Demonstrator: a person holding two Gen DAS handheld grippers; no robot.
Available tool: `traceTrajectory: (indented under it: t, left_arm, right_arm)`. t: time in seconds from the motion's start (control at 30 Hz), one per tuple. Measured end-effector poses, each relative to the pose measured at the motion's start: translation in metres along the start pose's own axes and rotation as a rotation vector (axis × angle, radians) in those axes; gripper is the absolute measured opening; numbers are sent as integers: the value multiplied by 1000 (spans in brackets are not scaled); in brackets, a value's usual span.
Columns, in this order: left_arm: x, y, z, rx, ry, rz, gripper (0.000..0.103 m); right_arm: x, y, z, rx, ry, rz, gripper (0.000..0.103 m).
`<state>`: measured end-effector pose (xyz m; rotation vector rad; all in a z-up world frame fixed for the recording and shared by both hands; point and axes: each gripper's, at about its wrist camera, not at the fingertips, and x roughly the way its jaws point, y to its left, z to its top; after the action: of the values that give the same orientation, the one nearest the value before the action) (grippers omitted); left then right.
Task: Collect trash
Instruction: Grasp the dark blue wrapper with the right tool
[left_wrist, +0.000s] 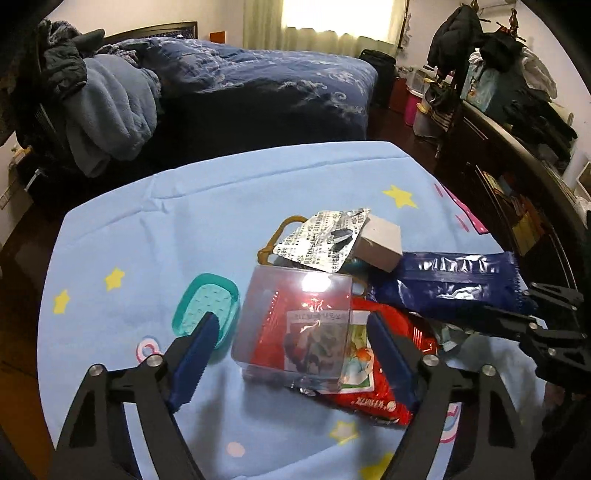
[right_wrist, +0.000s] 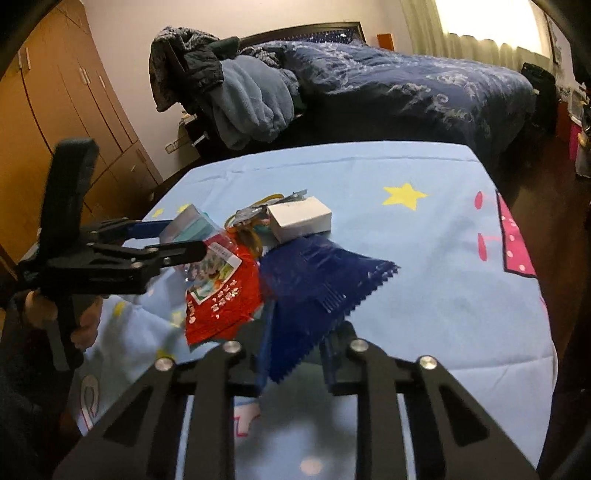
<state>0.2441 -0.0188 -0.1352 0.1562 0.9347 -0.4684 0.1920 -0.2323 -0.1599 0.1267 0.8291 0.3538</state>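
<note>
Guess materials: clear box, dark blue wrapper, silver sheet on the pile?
Clear box: likely thin rigid plastic, glossy; it is see-through, has crisp edges and a bright window glare on top.
Dark blue wrapper: likely plastic film, shiny; it is crinkled, with a zigzag-cut end.
Silver sheet: looks like a foil-backed blister pack; metallic, printed, with torn pockets.

My left gripper (left_wrist: 291, 332): black linkage arms, silver screws, blue ridged fingers (left_wrist: 195, 343). Right gripper (right_wrist: 295, 354) matches it. Bare skin shows on my left hand (right_wrist: 86, 321).
</note>
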Motion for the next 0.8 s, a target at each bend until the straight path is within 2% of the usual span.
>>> traceTrajectory:
  t: [0.03, 0.3, 0.5, 0.8]
  left_arm:
    - [0, 0, 1, 0, 1, -1, 77]
    - [-3, -3, 0, -2, 6, -24, 57]
    - [-14, -3, -2, -18, -7, -42, 52]
    - [-49, 0, -7, -59, -73, -48, 52]
  right_arm:
    - [-3, 1, -1, -5, -7, 2, 4]
    - [-32, 9, -4, -38, -62, -9, 3]
    - [-42, 6, -9, -25, -79, -17, 3]
    - [-50, 10, -16, -23, -94, -16, 3]
